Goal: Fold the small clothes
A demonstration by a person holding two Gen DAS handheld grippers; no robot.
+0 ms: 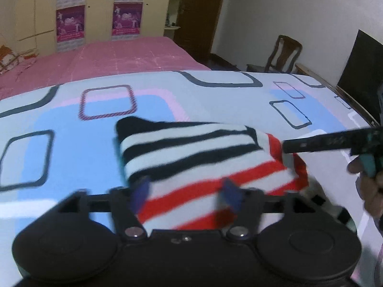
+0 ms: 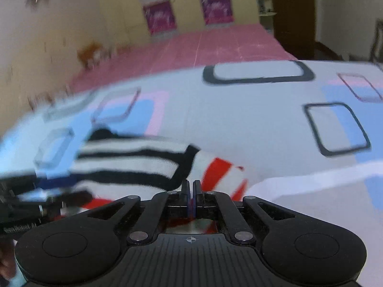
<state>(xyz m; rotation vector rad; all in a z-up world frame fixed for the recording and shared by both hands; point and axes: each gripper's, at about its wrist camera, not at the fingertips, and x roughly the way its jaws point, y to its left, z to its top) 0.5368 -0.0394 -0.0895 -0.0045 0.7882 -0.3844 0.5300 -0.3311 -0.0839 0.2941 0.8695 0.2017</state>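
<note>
We see the folded striped garment [image 1: 203,162] lying on the patterned bed sheet [image 1: 71,143]. Our left gripper [image 1: 185,192] has its jaws spread over the near edge. Our right gripper [image 2: 191,186] keeps its jaws pressed together, pinching nothing.

- One striped garment [image 1: 203,160], folded, with black-and-white and red-and-white bands.
- Two hand-held grippers: the left hand-held gripper [image 1: 186,191] and the right hand-held gripper [image 2: 191,186].
- One bed [image 1: 71,129] with a patterned sheet.
- One wooden chair [image 1: 282,52].
- Four purple posters [image 1: 70,21] on the wardrobe doors.
</note>
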